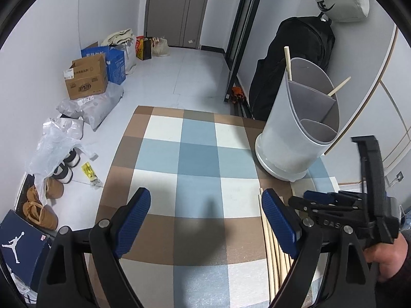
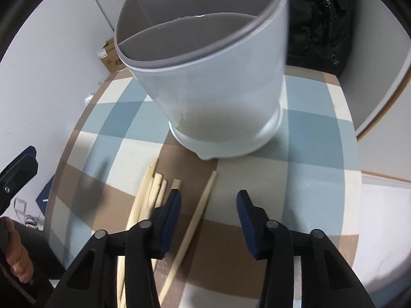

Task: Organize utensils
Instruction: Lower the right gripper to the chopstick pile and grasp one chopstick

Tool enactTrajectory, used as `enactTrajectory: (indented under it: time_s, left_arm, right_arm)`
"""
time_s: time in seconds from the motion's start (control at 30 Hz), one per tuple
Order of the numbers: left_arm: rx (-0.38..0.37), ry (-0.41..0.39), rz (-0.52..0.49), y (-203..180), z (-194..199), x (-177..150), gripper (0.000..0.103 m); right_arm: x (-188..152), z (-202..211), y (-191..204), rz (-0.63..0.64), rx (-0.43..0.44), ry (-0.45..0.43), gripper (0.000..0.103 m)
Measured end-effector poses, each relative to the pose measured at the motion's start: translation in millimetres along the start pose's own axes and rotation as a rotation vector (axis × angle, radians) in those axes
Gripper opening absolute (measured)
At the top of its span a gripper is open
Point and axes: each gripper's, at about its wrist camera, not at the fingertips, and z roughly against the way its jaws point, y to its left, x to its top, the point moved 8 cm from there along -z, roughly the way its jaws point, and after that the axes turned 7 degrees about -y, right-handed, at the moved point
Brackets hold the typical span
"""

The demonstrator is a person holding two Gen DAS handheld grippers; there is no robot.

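A grey utensil holder [image 1: 298, 128] with stepped compartments stands on the checked tablecloth [image 1: 195, 159]; two wooden chopsticks [image 1: 287, 63] stick out of its tallest compartment. It fills the top of the right wrist view [image 2: 213, 77]. Several loose chopsticks [image 2: 151, 195] lie in a bundle on the cloth, and a single chopstick [image 2: 192, 225] lies apart. My right gripper [image 2: 208, 215] is open just above the single chopstick, which lies between its fingers. My left gripper [image 1: 205, 220] is open and empty over the cloth; the bundle [image 1: 272, 254] lies under its right finger.
The right gripper also shows in the left wrist view [image 1: 341, 205]. The table's far edge [image 1: 190, 110] drops to a floor with cardboard boxes [image 1: 87, 77], plastic bags [image 1: 56, 143] and shoes [image 1: 43, 202]. A black bag [image 1: 295, 59] leans on the wall behind the holder.
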Motion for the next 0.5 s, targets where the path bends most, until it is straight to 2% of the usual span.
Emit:
enactTrajectory:
  time_s: [0.13, 0.2, 0.27, 0.4, 0.5]
  left_arm:
    - [0.009, 0.003, -0.01, 4.0, -1.4, -2.1, 0.085]
    - [0.007, 0.012, -0.008, 5.5, -2.4, -3.2, 0.085]
    - [0.006, 0.02, -0.005, 6.4, -2.7, -4.2, 0.085]
    - [-0.008, 0.033, -0.001, 3.9, -2.9, -4.9, 0.085]
    - [-0.028, 0.041, -0.015, -2.9, -3.7, -6.3, 0.085]
  right_arm:
    - [4.6, -2.9, 2.6, 0.012, -0.032, -0.007, 0.037]
    - [5.9, -4.8, 3.4, 0.034, -0.063, -0.007, 0.029]
    - [5.9, -5.6, 5.7, 0.071, -0.096, -0.005, 0.01]
    - [4.6, -3.7, 6.4, 0.111, -0.125, -0.012, 0.005]
    - [7.4, 2.9, -2.0, 0.093, -0.128, -0.033, 0.004]
